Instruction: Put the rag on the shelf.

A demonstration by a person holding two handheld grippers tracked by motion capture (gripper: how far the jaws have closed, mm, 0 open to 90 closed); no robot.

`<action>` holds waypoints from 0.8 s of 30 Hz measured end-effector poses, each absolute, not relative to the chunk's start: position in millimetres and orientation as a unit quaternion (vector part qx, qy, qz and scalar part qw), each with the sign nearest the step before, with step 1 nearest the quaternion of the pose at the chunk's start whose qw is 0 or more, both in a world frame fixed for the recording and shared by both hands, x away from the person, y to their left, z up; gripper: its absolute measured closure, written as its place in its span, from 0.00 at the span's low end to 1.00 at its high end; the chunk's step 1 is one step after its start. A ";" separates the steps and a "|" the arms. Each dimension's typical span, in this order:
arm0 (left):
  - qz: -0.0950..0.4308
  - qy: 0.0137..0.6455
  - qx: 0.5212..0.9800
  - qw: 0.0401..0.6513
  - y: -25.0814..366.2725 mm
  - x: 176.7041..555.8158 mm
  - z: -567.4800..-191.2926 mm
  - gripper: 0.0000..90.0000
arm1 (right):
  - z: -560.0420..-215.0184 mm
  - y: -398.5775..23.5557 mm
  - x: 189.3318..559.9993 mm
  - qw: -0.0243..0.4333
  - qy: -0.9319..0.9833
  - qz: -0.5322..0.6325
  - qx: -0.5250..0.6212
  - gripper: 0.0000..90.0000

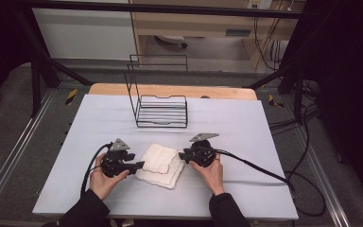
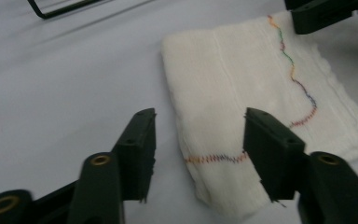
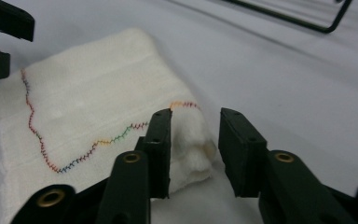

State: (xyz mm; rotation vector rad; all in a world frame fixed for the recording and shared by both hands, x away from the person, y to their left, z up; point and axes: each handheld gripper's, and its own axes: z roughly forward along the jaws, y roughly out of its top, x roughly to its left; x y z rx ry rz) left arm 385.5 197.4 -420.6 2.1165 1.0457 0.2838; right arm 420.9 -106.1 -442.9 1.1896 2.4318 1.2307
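Grey tabletop (image 1: 99, 118), wire rack (image 1: 160, 111), concrete floor (image 1: 9, 127)

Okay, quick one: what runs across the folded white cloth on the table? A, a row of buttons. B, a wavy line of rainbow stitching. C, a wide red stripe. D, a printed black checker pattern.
B: both claw views show a thin multicoloured zigzag stitch winding over the cloth, with no checks, buttons or stripe on it.
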 end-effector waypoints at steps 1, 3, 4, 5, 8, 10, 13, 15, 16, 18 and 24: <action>0.111 0.408 0.826 0.373 197.4 385.5 -420.6 0.45 | -442.9 -106.1 420.9 0.084 0.815 0.412 0.399 0.71; 0.109 0.409 0.826 0.373 195.3 395.0 -420.5 0.43 | -438.3 -112.5 418.9 0.088 0.806 0.425 0.403 0.63; 0.112 0.411 0.825 0.371 194.0 400.0 -420.7 0.37 | -432.9 -119.7 415.8 0.090 0.799 0.436 0.403 0.52; 0.115 0.412 0.826 0.368 192.5 405.0 -421.0 0.37 | -432.9 -119.7 415.8 0.090 0.799 0.436 0.403 0.52; 0.121 0.418 0.823 0.364 188.1 419.2 -422.5 0.33 | -426.4 -134.9 405.7 0.096 0.795 0.446 0.399 0.35; 0.121 0.423 0.819 0.369 185.7 427.4 -423.7 0.34 | -426.8 -142.7 399.4 0.099 0.793 0.450 0.399 0.28; 0.125 0.422 0.818 0.370 180.2 436.9 -425.1 0.34 | -428.3 -149.7 393.8 0.098 0.792 0.449 0.402 0.22; 0.122 0.423 0.819 0.368 176.0 442.6 -426.5 0.34 | -430.2 -155.8 389.5 0.100 0.793 0.447 0.401 0.16; 0.123 0.423 0.818 0.370 174.9 444.0 -427.1 0.35 | -432.1 -160.8 386.4 0.099 0.794 0.443 0.404 0.13; 0.123 0.426 0.815 0.374 173.0 447.7 -429.7 0.38 | -434.9 -164.9 384.9 0.099 0.795 0.439 0.406 0.10; 0.129 0.420 0.825 0.355 164.5 454.4 -440.8 0.46 | -441.8 -165.8 383.3 0.096 0.799 0.433 0.407 0.08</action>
